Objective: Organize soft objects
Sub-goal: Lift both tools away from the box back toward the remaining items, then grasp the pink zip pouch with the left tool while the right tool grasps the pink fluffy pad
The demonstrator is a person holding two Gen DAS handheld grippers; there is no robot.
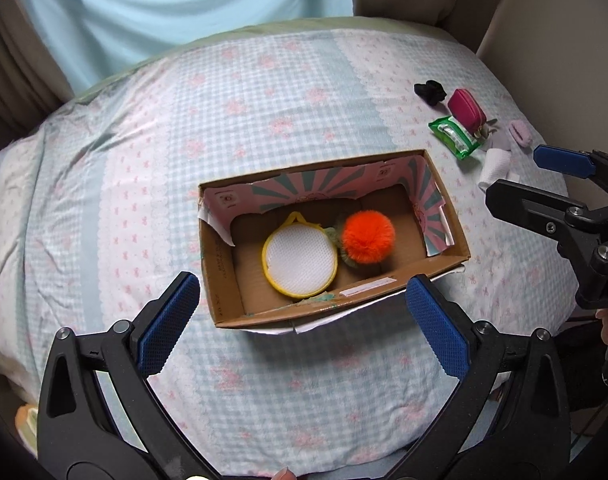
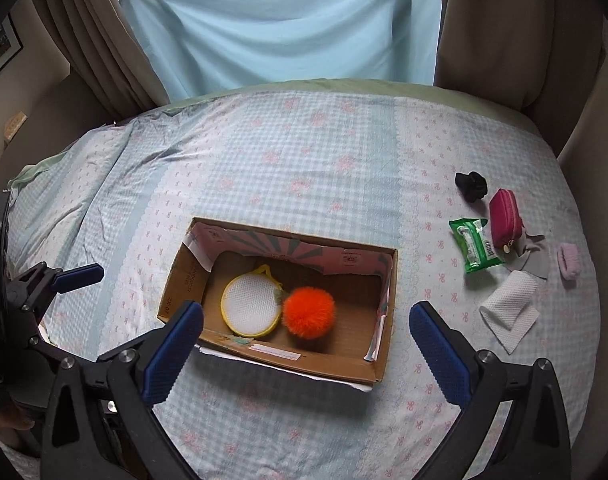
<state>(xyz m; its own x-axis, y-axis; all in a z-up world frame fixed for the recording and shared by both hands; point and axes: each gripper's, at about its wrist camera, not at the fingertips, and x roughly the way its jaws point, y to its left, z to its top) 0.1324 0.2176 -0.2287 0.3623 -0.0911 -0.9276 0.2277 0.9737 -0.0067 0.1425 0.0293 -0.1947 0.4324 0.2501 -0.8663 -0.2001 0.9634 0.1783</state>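
Bed [image 2: 304, 152], checked blue-and-pink cover, fills both views; curtain behind.

Cardboard box [image 2: 264, 354] sits open near the middle of the bed. Inside: a round white mesh pouch with yellow rim [image 2: 251, 307] and an orange pompom [image 2: 308, 313], side by side, touching or nearly so. A greenish item peeks between them; cannot identify.

Left gripper [image 1: 302, 324]: jaws spread wide, empty, hovering over the box's near wall. Right gripper [image 2: 305, 350]: jaws likewise wide apart, empty, above the box's near-right side.

Loose items still out, clustered well right of the box: white mesh cloth [image 2: 509, 310], green wipes packet [image 2: 473, 250], magenta pouch [image 2: 505, 216], grey cloth [image 2: 535, 260], black scrunchie [image 2: 471, 186], small lilac item [image 2: 569, 261].

Judgement: two items boxed, the cluster remaining, so the step in hand is the reach for the next pick. The right gripper is nearer; the white cloth is the closest candidate. It lies flat, so the pinch likely needs a raised fold or edge.
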